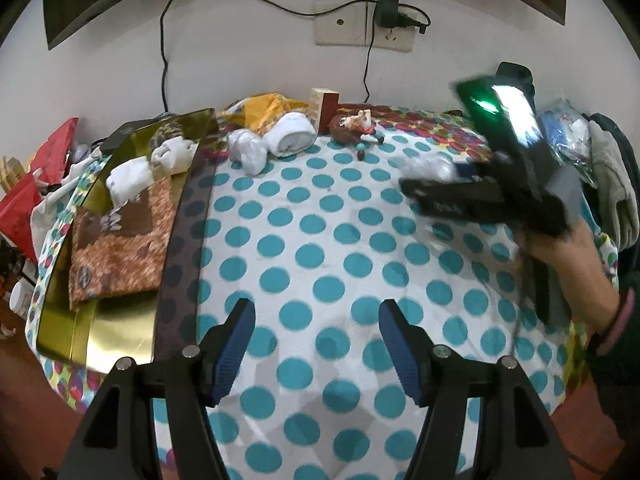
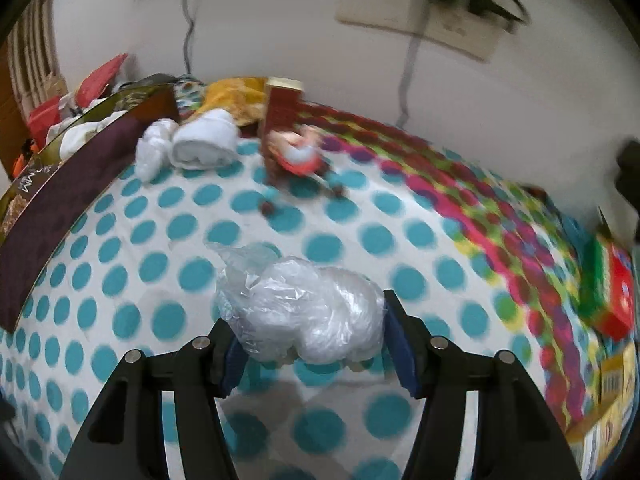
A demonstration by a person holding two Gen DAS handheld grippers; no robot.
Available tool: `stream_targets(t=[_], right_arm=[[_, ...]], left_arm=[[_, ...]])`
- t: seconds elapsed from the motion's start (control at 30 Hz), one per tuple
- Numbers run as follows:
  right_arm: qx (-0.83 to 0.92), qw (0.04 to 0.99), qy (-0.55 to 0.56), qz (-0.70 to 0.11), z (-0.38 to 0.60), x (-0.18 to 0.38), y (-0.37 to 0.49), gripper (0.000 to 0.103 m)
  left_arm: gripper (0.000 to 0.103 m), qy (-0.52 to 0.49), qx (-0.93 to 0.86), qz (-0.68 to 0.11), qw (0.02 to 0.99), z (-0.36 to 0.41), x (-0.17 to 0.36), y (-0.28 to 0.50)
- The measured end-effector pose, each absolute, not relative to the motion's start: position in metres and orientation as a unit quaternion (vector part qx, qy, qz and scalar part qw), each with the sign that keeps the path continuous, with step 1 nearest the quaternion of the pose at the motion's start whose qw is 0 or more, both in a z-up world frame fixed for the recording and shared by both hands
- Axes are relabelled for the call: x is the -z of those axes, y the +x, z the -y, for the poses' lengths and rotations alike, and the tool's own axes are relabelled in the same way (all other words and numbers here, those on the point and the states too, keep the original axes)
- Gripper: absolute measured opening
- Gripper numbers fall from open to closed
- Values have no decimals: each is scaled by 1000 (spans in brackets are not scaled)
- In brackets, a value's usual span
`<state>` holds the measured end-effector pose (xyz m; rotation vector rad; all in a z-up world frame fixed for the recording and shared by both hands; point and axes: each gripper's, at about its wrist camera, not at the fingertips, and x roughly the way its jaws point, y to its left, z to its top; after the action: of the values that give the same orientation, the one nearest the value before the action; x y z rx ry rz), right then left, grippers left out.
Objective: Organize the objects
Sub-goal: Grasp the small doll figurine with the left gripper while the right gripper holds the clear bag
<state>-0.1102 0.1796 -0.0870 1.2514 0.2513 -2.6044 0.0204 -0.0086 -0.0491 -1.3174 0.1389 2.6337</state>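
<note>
The right tool (image 2: 310, 354) is clenched on a crumpled clear plastic bag (image 2: 304, 312), its blue pads pressing the bundle from both sides just above the polka-dot cloth (image 2: 120, 264) that covers the surface. The right wrist view is blurred, so finer detail of the bag's contents cannot be told. The left tool (image 1: 316, 346) is released, its jaws standing wide with only dotted cloth between them. From the left wrist view the right tool appears at the right edge as a dark blurred shape, with the person's hand (image 1: 568, 268) behind it. To the left lies a gold box (image 1: 104, 332) holding a brown patterned cloth (image 1: 120, 248) and rolled white socks (image 1: 132, 178). Near the wall, well apart from both tools, sit a second knotted plastic bag (image 1: 248, 150), a rolled white towel (image 1: 294, 136), a small doll figure (image 1: 354, 124), a yellow bag (image 1: 268, 110) and a little carton (image 1: 324, 106). A wall socket (image 1: 360, 28) with a charger plugged in hangs above
</note>
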Motion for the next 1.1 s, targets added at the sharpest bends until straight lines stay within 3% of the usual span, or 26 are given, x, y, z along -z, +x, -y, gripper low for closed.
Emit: stream_targets(t=[0.23,0.6,0.8,1.1], right_arm=[[892,96,438,-51,-216,89,-96,58],[892,91,438,-61,-215,90,-95,60],[892,92,438,-59,-215,91,-95,61],[892,91,438,-58,-214,91,-95,62]], left_arm=[[66,-444,-887,-15,126,-9,50,-37],[66,-457,-877,-2,148,-52,68,-136],[66,-465,-869,45,163,-65,81,-166],[66,-466,-872,126,85,-60,97,-201]])
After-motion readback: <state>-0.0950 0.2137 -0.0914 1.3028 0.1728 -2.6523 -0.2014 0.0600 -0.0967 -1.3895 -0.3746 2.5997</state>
